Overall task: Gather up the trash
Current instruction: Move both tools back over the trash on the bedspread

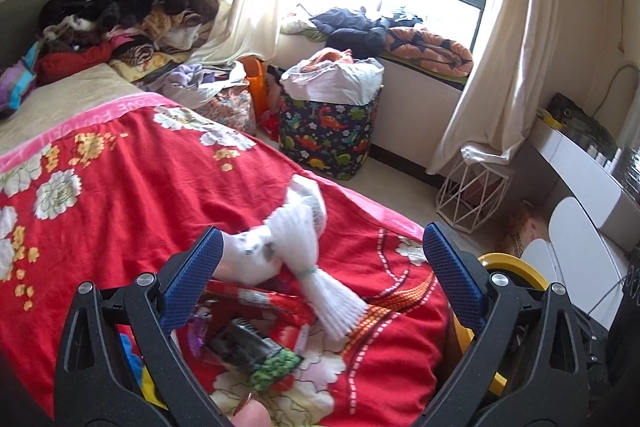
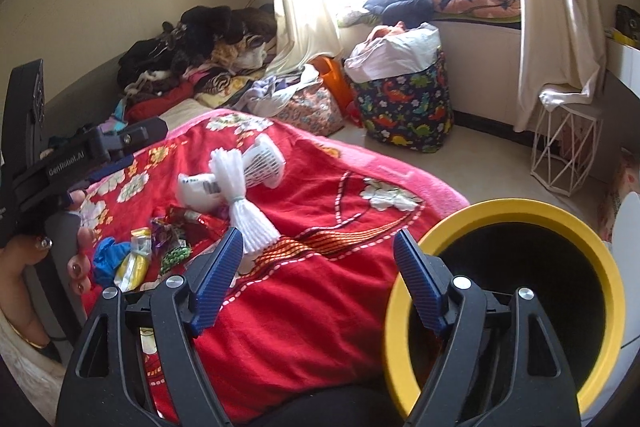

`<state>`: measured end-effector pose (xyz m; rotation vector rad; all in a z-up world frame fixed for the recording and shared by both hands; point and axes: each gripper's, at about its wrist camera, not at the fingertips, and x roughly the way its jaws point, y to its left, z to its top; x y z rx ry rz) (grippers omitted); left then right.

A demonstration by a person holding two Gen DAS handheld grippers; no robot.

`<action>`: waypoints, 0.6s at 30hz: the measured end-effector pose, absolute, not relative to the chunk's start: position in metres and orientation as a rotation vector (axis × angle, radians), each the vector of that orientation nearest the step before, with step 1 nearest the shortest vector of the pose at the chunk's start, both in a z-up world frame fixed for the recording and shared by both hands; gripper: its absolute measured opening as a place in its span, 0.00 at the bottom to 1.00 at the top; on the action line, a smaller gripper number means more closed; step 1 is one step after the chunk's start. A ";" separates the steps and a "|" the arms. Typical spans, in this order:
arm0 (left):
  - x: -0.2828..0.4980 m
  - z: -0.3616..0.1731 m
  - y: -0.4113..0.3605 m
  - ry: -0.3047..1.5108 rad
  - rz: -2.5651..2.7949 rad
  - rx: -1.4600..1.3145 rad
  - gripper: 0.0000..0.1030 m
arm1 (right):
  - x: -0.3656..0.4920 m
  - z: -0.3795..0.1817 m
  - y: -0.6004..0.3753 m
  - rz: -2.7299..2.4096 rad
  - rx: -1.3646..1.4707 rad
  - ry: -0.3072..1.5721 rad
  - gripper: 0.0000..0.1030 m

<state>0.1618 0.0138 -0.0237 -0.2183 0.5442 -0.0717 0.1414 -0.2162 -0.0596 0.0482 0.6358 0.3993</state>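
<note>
Scene: a bedroom — litter strewn on a red blanket (image 2: pixel 304 267), a yellow-rimmed bin (image 2: pixel 508 307) at the bed's edge.
Trash: white foam net (image 2: pixel 240 195) and a white wrapper (image 2: pixel 196 189) touching it near the middle of the right view; lower, at about 8 o'clock from them, a blue scrap (image 2: pixel 108 257), a yellow packet (image 2: pixel 136 263), a green bit (image 2: pixel 176 255) and red foil (image 2: pixel 192 221).
Bin: at 4 o'clock in the right view, mouth open and dark, just beside the blanket; its contents cannot be told.
Right claw (image 2: pixel 318 275): jaws wide apart, nothing between them; it hangs over bare blanket, the foam net's fanned end just beside its left finger.
Left claw (image 1: pixel 320 275): jaws spread wide and holding nothing — the foam net (image 1: pixel 300 247) and the wrapper (image 1: pixel 248 259) lie between and ahead of its fingers, untouched by the pads as far as can be seen.
Step in hand: likely picking up the next piece, the foam net being nearest both claws.
Doing it well: straddle the net at its tied waist, where it is narrowest; foam should compress, so close fully.
Risk: pinching blanket along with it, or dragging the wrapper off the bed.
</note>
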 end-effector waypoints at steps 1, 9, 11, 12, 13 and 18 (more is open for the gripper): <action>0.163 -0.025 0.019 0.549 -0.067 -0.224 0.89 | 0.145 -0.062 -0.210 0.412 0.041 0.646 0.73; 0.175 -0.040 0.048 0.619 -0.019 -0.245 0.89 | 0.176 -0.076 -0.173 0.474 0.025 0.686 0.73; 0.178 -0.044 0.053 0.638 -0.010 -0.240 0.89 | 0.183 -0.080 -0.165 0.489 0.020 0.700 0.73; 0.180 -0.046 0.056 0.648 -0.009 -0.241 0.89 | 0.187 -0.082 -0.160 0.494 0.014 0.708 0.73; 0.183 -0.049 0.058 0.661 -0.008 -0.243 0.89 | 0.191 -0.084 -0.156 0.500 0.009 0.715 0.73; 0.198 -0.059 0.062 0.716 -0.011 -0.236 0.89 | 0.207 -0.094 -0.140 0.521 -0.012 0.737 0.71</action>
